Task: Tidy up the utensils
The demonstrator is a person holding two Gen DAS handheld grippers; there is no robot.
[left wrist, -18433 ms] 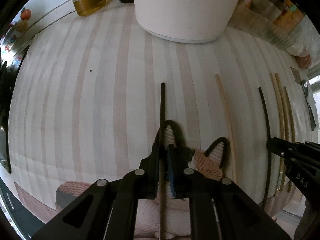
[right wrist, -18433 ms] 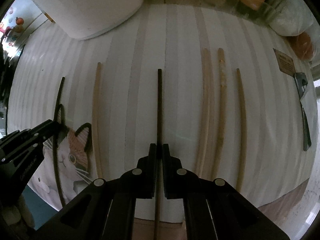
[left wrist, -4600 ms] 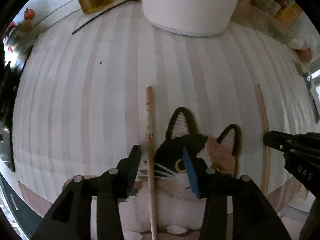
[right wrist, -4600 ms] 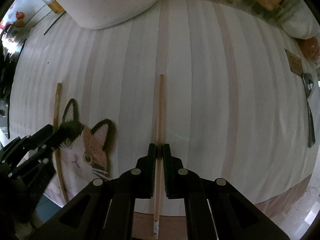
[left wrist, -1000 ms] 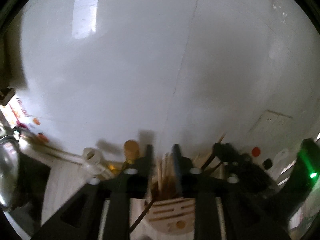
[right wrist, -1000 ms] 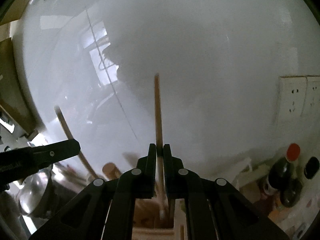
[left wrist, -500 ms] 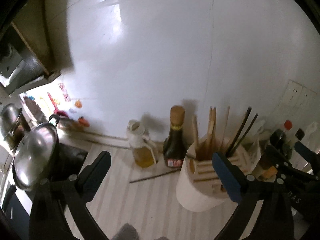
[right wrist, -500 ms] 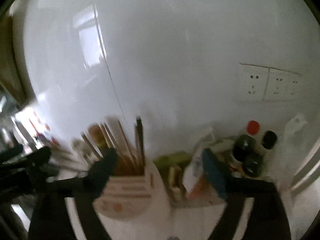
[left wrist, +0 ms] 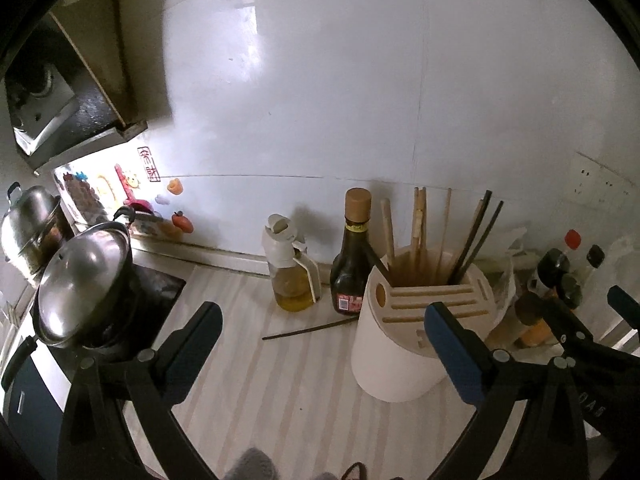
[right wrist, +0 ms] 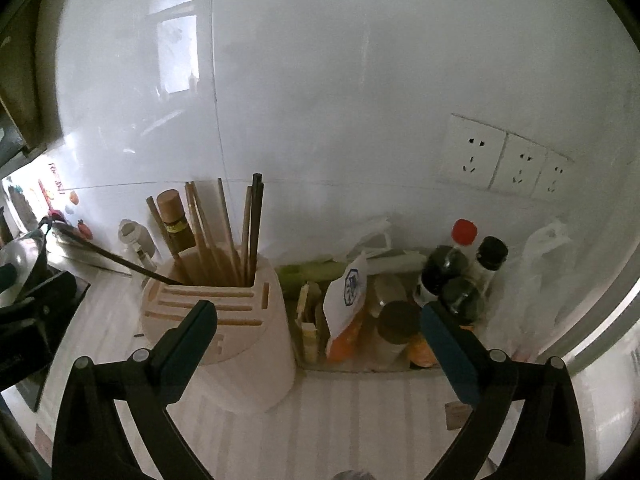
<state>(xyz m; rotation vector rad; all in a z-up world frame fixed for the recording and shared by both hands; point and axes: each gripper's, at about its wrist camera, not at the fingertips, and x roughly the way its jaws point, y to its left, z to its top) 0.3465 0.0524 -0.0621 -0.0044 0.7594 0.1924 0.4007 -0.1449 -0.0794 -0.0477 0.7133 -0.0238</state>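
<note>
A white utensil holder (left wrist: 394,356) with a slotted wooden top stands on the striped counter near the wall; it also shows in the right wrist view (right wrist: 240,336). Several wooden and black chopsticks (left wrist: 420,232) stand upright in its well, also visible in the right wrist view (right wrist: 224,232). One black chopstick (left wrist: 310,328) lies loose on the counter left of the holder. My left gripper (left wrist: 320,328) is wide open and empty, held back from the holder. My right gripper (right wrist: 318,328) is wide open and empty, just right of the holder.
A dark sauce bottle (left wrist: 352,264) and an oil jug (left wrist: 290,272) stand left of the holder. Steel pots (left wrist: 80,280) sit on a stove at far left. Condiment bottles and packets (right wrist: 452,280) crowd the wall to the right. Wall sockets (right wrist: 504,160) are above.
Both grippers held wooden chopsticks over the holder a second ago; they have since opened wide, left the sticks in it, and drawn back slightly.
</note>
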